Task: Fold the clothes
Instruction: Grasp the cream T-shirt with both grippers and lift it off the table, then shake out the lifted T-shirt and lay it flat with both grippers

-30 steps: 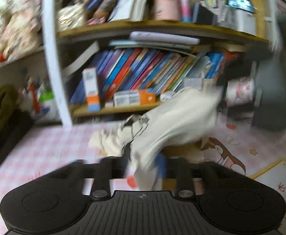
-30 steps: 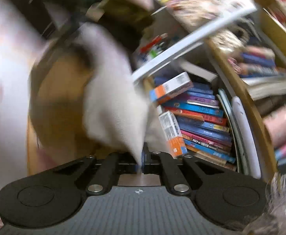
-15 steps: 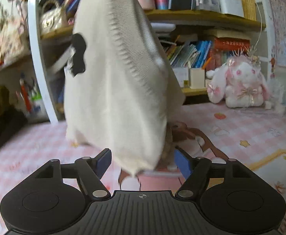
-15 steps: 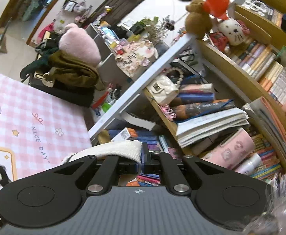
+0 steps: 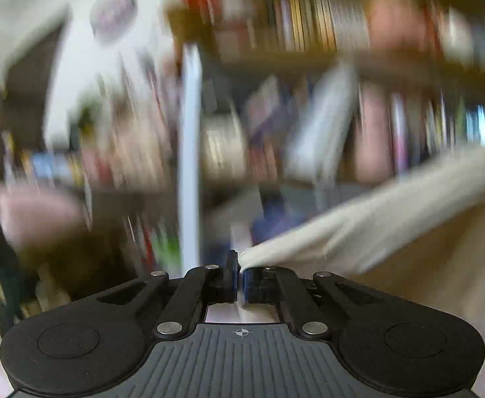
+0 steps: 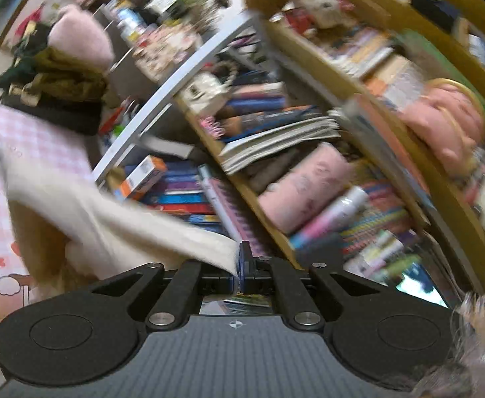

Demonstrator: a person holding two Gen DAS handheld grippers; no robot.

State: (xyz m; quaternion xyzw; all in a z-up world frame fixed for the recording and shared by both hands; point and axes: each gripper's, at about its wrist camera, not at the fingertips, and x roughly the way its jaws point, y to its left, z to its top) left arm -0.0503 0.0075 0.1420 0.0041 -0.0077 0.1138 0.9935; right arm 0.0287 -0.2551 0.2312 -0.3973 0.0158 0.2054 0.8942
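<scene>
A cream knitted garment [image 5: 391, 212] hangs in the air, stretched between my two grippers. In the blurred left wrist view my left gripper [image 5: 240, 265] is shut on one corner of it, and the cloth runs off up and to the right. In the right wrist view my right gripper [image 6: 241, 262] is shut on another corner of the cream garment [image 6: 109, 219], which trails away to the left, above the pink checked mat [image 6: 33, 146]. Most of the garment's body is out of view.
A crowded bookshelf [image 6: 308, 152] with books, pink soft items and bottles stands close in front of both grippers. A white shelf post [image 5: 189, 152] rises ahead of the left gripper. Dark and olive clothes [image 6: 59, 79] lie piled at the mat's far edge.
My left gripper, open half a second ago below the hanging garment, has shut on a corner of it and risen. The right gripper kept its grip and rose, and the cloth now stretches out sideways.
</scene>
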